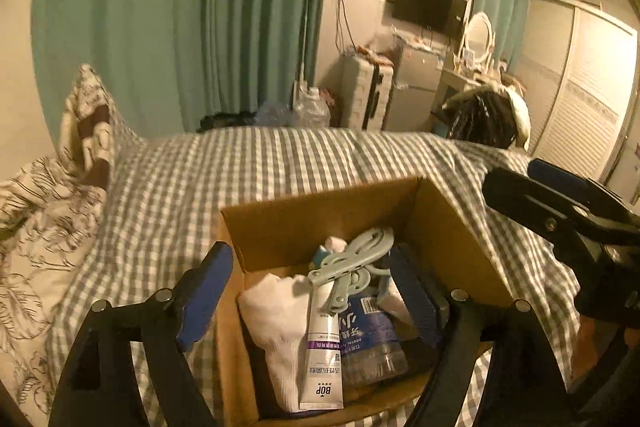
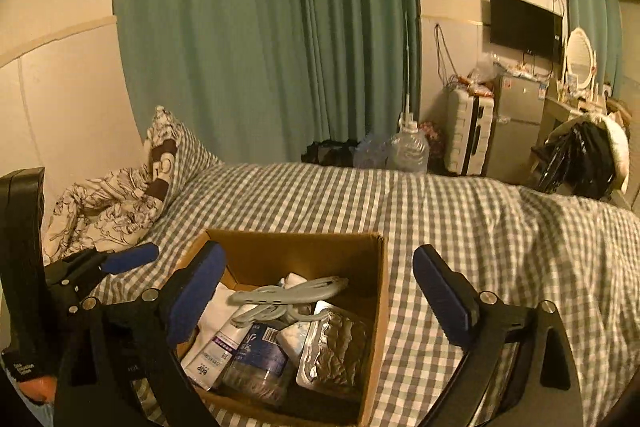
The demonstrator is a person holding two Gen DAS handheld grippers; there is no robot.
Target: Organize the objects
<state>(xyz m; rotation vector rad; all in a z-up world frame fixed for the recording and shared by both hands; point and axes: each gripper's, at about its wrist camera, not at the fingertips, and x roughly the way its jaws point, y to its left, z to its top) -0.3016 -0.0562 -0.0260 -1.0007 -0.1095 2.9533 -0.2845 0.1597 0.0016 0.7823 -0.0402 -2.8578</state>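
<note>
An open cardboard box [image 1: 320,215] [image 2: 300,251] sits on the checked bedspread. Inside lie a white sock [image 1: 276,331], a white toothpaste tube [image 1: 322,359] [image 2: 218,351], a grey-blue plastic clip hanger [image 1: 352,259] [image 2: 288,293], a blue-labelled clear bottle [image 1: 368,343] [image 2: 258,359] and a crinkled silver foil pack [image 2: 334,351]. My left gripper [image 1: 310,297] hangs open over the box, its left finger outside the wall, nothing between its pads. My right gripper [image 2: 320,295] is open above the box, straddling its right wall. Each gripper shows at the edge of the other's view.
The bed [image 2: 480,227] stretches right and beyond the box. A patterned duvet and pillow [image 2: 120,199] are heaped at the left. Past the bed stand green curtains, a large water jug [image 2: 408,147], a suitcase, a small fridge and a chair piled with clothes [image 2: 584,159].
</note>
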